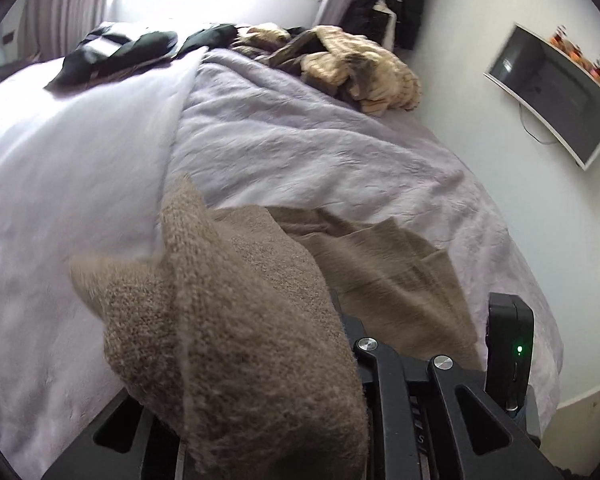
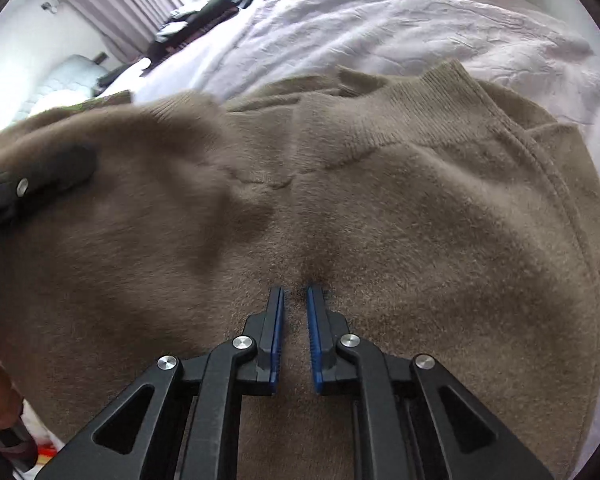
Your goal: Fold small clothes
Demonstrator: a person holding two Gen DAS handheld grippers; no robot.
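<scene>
In the left wrist view, the left claw [image 1: 260,360] was clamped on a bunch of the brown knit sweater [image 1: 228,320], lifted above the bed [image 1: 300,128]; its fingertips were hidden under the cloth. In the right wrist view, the right claw [image 2: 296,300] pinched a small ridge of the sweater, which lay spread on the bed. The fold seemed only begun; the sleeves were hard to make out.

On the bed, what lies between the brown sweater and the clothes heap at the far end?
Nothing but bare lilac blanket between the brown sweater and the clothes heap; the left wrist view shows it.
</scene>
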